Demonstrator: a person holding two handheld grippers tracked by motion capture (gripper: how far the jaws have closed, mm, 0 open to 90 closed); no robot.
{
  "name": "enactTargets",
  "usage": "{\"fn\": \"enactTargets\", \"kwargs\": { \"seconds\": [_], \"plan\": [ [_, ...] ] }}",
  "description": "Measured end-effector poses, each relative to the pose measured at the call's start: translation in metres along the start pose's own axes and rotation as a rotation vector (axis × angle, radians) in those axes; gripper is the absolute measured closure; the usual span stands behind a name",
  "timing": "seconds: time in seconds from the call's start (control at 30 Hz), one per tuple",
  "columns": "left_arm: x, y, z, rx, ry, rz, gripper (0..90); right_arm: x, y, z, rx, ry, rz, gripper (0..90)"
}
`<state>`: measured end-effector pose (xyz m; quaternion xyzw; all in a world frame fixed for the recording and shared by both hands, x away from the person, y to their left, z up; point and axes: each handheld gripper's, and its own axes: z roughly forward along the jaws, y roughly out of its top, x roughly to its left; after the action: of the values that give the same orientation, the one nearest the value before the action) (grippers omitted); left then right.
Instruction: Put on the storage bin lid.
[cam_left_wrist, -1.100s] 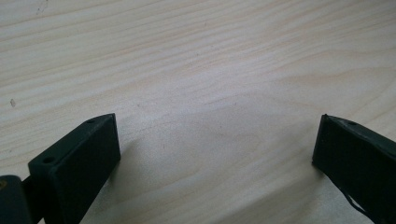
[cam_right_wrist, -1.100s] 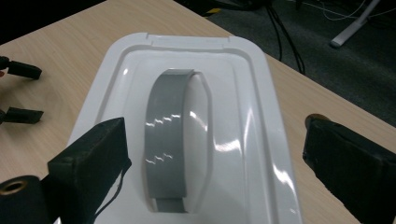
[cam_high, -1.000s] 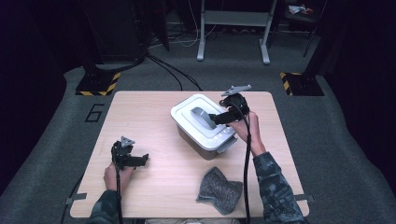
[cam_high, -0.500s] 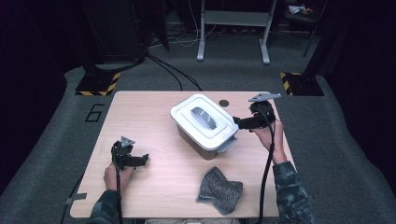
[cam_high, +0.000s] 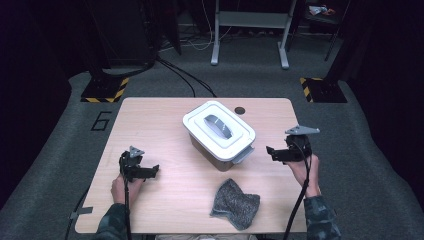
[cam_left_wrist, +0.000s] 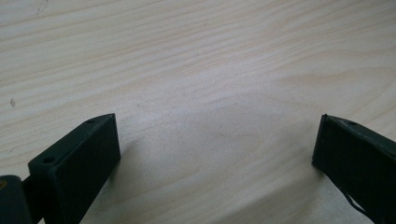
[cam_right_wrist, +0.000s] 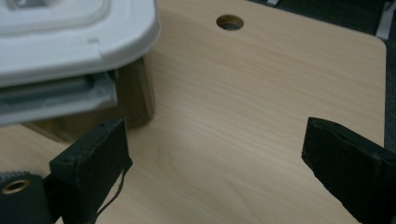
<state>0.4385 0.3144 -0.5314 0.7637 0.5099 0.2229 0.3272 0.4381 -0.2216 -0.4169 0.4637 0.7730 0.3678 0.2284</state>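
A brown storage box with a white lid (cam_high: 218, 132) stands in the middle of the wooden table (cam_high: 155, 125). A grey latch (cam_high: 243, 155) sticks out at the box's near right end. My right gripper (cam_high: 270, 153) hovers to the right of the box, open, its jaws pointing left at the latch end with a gap between. In the right gripper view the box lid (cam_right_wrist: 70, 42) and latch (cam_right_wrist: 56, 95) sit beyond the left jaw, and my right gripper (cam_right_wrist: 215, 144) holds nothing. My left gripper (cam_high: 153, 171) rests near the table's front left, open and empty (cam_left_wrist: 215, 140) over bare wood.
A crumpled grey cloth (cam_high: 235, 204) lies near the front edge, below the box. A round cable hole (cam_high: 240, 110) is behind the box, and shows too as the hole (cam_right_wrist: 229, 22) in the right gripper view. The table's right edge is close to my right hand.
My right gripper has left the top of the lid and swung right and toward me, down beside the box's right end. The left gripper has stayed put.
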Motion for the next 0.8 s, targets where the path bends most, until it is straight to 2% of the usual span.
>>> {"fn": "enactTargets", "kwargs": {
  "seconds": [0.1, 0.27, 0.4, 0.53, 0.67, 0.8],
  "plan": [
    [0.0, 0.0, 0.0, 0.0, 0.0, 0.0, 0.3, -0.001, -0.019, 0.002, 0.017, -0.003, 0.008, 6.5],
    [0.0, 0.0, 0.0, 0.0, 0.0, 0.0, 0.3, 0.0, -0.052, 0.006, 0.048, -0.008, 0.057, 6.3],
    [0.0, 0.0, 0.0, 0.0, 0.0, 0.0, 0.3, 0.0, -0.077, 0.01, 0.067, -0.017, 0.072, 5.7],
    [0.0, 0.0, 0.0, 0.001, -0.001, 0.0, 0.3, 0.005, -0.099, 0.01, 0.071, -0.041, 0.09, 5.3],
    [0.0, 0.0, 0.0, 0.0, 0.0, 0.0, 0.3, 0.009, -0.118, 0.007, 0.064, -0.053, 0.088, 4.8],
    [0.0, 0.0, 0.0, 0.0, 0.0, 0.0, 0.3, 0.014, -0.133, 0.004, 0.083, -0.062, 0.084, 3.9]
  ]
}}
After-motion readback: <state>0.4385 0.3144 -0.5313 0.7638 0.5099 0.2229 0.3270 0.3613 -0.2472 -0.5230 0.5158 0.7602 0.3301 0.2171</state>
